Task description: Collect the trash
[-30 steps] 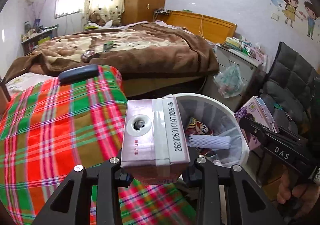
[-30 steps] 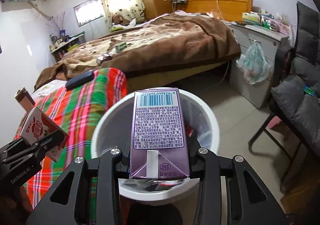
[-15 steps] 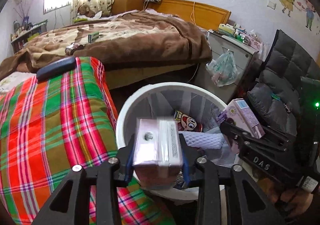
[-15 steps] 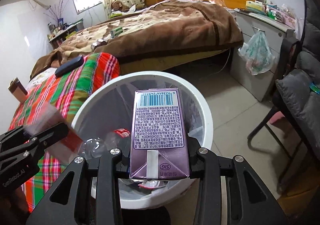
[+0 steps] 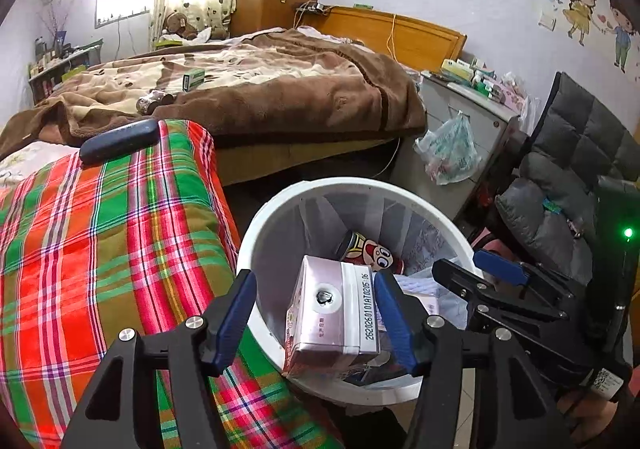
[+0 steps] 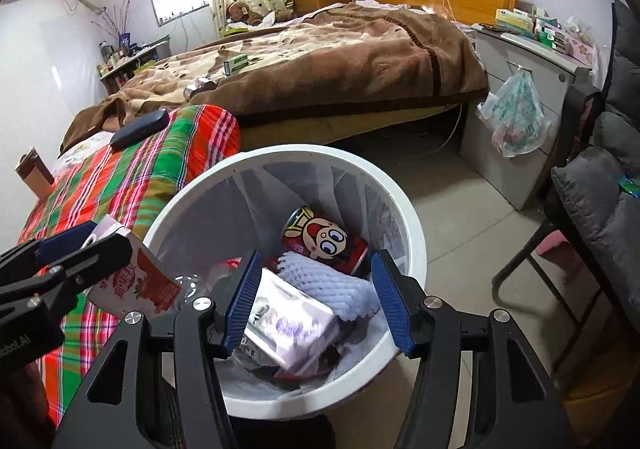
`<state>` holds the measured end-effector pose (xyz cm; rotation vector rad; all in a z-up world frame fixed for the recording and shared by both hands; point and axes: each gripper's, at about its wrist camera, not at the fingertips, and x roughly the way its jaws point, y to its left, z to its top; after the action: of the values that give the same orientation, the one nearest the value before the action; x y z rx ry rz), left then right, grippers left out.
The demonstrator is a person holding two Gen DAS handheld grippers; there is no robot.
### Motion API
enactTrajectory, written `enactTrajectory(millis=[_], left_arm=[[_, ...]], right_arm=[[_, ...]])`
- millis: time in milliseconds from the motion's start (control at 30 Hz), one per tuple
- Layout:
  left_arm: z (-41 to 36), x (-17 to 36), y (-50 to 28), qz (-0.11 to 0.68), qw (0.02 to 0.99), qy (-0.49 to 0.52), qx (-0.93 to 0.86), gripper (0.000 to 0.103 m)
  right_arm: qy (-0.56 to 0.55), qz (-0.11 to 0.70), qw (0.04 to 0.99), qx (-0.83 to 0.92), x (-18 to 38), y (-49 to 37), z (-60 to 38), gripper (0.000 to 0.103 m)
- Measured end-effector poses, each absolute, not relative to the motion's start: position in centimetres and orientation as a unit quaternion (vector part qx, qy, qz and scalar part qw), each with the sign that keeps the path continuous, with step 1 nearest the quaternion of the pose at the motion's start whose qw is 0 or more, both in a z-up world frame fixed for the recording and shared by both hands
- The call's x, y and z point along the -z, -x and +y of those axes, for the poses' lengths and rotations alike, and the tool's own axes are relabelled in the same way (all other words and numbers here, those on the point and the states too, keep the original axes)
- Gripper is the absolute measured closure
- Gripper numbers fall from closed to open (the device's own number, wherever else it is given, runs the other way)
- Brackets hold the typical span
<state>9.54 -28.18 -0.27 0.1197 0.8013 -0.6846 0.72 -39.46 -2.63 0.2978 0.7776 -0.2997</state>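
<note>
Left wrist view catches the pink rectangular drink carton (image 5: 334,315) between the left gripper (image 5: 316,315)'s opening jaws, over the round white plastic bin (image 5: 256,237). Right wrist view adds the purple carton (image 6: 290,323) lying inside, under the right gripper (image 6: 316,299), jaws opening with nothing gripped. Two cartons, one cartoon can (image 6: 324,239).

bin (image 6: 416,237) right of quilt (image 6: 132,189) | bed (image 6: 340,61) behind | cartons (image 6: 292,325), can (image 6: 324,239), perhaps netting, in bin

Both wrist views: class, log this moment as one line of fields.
left gripper: jaws opening, pink carton between pads over white bin | right gripper: jaws opening, empty | purple carton: in bin
</note>
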Motion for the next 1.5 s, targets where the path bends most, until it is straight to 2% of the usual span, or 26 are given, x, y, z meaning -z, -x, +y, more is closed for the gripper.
enactTrajectory(millis=[433, 567, 1100, 1500], left_arm=[[-25.6, -1.0, -7.1, 0.356, 0.882, -0.052, 0.303, 0.039], [-24.3, -1.1, -5.7, 0.345, 0.893, -0.051, 0.286, 0.034], [-18.9, -1.6, 0.2, 0.285, 0.929, -0.057, 0.228, 0.034], [-18.0, -1.3, 1.6, 0.286, 0.931, -0.047, 0.223, 0.034]], right_arm=[[-0.149, 0.351, 0.911, 0.157, 1.8, 0.9, -37.7, 0.044], [-0.151, 0.338, 0.915, 0.159, 1.3, 1.8, -36.4, 0.044], [-0.124, 0.294, 0.932, 0.172, 1.0, 4.6, -32.4, 0.044], [-0.114, 0.280, 0.936, 0.180, 1.2, 5.3, -31.3, 0.044]])
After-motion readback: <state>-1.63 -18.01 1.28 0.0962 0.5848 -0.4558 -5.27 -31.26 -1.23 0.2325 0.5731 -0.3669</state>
